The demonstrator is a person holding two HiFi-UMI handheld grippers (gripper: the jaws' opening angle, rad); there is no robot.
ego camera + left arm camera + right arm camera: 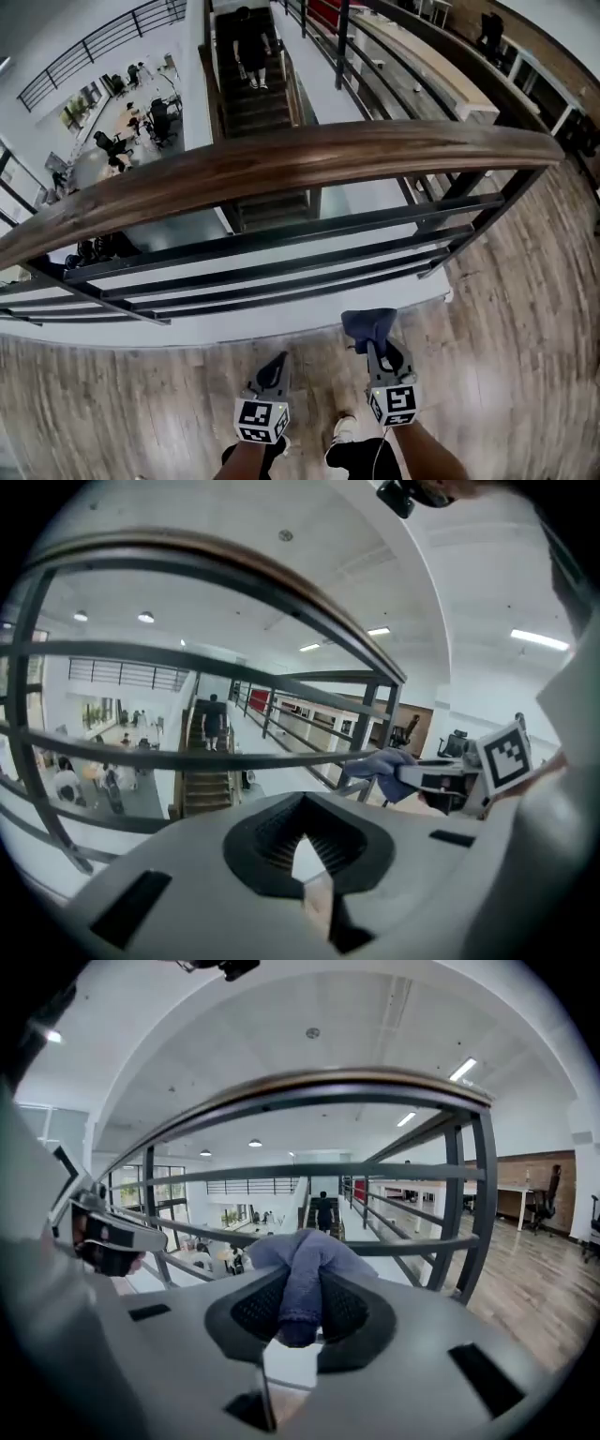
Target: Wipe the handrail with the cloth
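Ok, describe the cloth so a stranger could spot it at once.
Start at the long wooden handrail and look below it, over the plank floor, to the two grippers. The cloth is the bunched blue-grey wad pinched in the right gripper; the left gripper holds nothing.

Wood plank floor (525, 309) up here. A dark staircase (253, 103) drops to an open office with black chairs (112, 145). Strip lights (464, 1068) on the white ceiling (281, 1016).
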